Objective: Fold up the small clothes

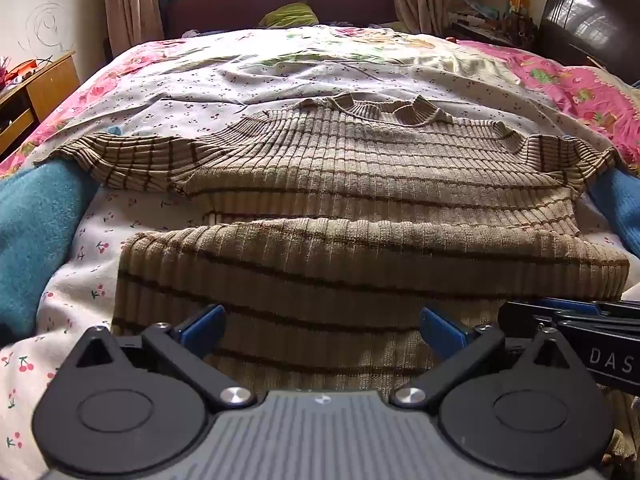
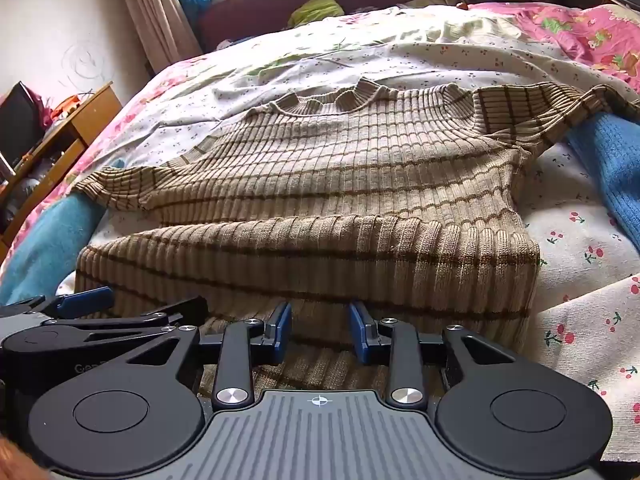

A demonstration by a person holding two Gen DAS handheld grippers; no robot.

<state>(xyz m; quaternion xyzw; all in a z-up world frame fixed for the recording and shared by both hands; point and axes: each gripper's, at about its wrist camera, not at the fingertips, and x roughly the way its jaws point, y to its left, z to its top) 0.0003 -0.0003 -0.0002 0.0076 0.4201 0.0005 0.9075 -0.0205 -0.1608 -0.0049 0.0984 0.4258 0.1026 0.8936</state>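
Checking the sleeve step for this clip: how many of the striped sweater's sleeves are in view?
2. The left sleeve lies spread out toward the bed's left side, and the right sleeve toward its right side, both unfolded; each cuff end drapes over blue cloth.

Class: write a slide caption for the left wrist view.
Open left gripper above a half-folded striped sweater on a floral bed.

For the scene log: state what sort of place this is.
Most likely a bedroom in a home. A striped knit sweater lies on a bed with a floral sheet, a dark red headboard stands under a curtained window, and a wooden side cabinet is alongside.
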